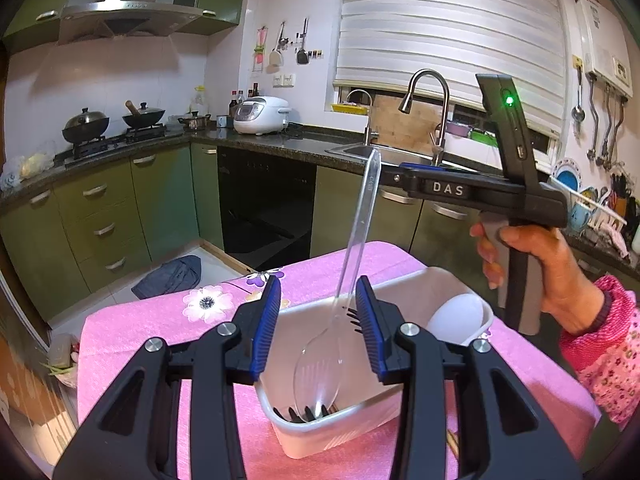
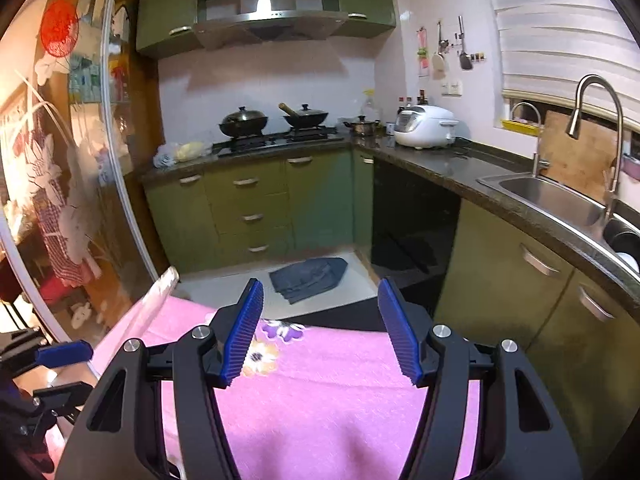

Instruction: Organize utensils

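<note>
The letters "DAS" stand out in white on my right gripper [image 1: 404, 172], seen from the left wrist as my right hand [image 1: 548, 272] holds it level above the white bin [image 1: 320, 436], its fingers end-on, so that view cannot tell me their spread. The right wrist view settles it: my right gripper [image 2: 320, 332] gapes wide with nothing between its blue pads [image 2: 244, 336], over bare pink cloth [image 2: 340, 412]. My left gripper [image 1: 318, 328] is parted above the bin, its pads either side of a clear plastic spoon [image 1: 340, 308] without visibly pressing it. The spoon leans upright, bowl down in the bin among black forks [image 1: 298, 414]. A white cup [image 1: 460, 316] lies just right of the bin, shown only by the left view.
</note>
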Tool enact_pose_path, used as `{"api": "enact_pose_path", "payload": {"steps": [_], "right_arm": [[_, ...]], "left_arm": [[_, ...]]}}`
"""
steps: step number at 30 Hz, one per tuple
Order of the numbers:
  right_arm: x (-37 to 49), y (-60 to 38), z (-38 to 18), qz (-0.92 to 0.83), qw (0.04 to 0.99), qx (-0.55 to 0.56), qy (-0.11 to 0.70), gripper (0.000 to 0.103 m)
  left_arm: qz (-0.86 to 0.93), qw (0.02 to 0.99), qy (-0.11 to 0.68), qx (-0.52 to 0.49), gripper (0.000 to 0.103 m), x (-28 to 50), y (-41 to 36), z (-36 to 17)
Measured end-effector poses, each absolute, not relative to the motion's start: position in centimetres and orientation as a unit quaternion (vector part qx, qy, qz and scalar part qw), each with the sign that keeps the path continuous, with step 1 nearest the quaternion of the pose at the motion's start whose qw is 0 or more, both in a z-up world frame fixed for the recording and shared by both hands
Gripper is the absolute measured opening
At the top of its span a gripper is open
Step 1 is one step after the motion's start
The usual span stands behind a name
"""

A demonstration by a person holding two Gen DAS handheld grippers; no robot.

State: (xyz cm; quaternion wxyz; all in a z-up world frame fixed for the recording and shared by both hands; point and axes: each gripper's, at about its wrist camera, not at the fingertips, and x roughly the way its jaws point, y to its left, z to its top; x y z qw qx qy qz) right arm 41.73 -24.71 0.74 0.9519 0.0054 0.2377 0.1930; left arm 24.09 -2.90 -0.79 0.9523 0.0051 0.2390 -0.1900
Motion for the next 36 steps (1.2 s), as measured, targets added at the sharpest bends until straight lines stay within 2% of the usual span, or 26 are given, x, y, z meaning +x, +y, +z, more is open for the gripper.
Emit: {"api": "enact_pose_path", "payload": {"steps": [5, 18, 21, 29, 33, 36], "right_arm": [[40.9, -24.2, 1.6, 0.234, 0.947, 0.006, 0.222, 0.059], [34.8, -22.7, 3.8, 0.311, 0.933, 0.0, 0.183, 0.061], [34.3, -22.7, 3.6, 0.316, 0.928, 0.006, 0.195, 0.061], [35.7, -25.6, 2.3, 0.336, 0.893, 0.134, 0.266, 0.061], [36.2, -26.4, 1.8, 0.331, 0.888, 0.141, 0.287, 0.057], [36.6, -26.2, 1.3, 0.326, 0.886, 0.13, 0.304, 0.049]], "left_arm": [[-0.192, 0.953, 0.233, 0.003, 0.042, 24.6, -2.9, 0.5], [-0.18, 0.956, 0.232, 0.004, 0.042, 24.9, -1.9, 1.4], [-0.175, 0.957, 0.23, 0.003, 0.042, 24.8, -1.6, 1.6], [-0.173, 0.959, 0.225, 0.001, 0.043, 24.3, -1.2, 1.7], [-0.176, 0.958, 0.225, 0.003, 0.043, 24.2, -1.3, 1.6], [-0.178, 0.958, 0.224, -0.001, 0.043, 24.0, -1.4, 1.7]]}}
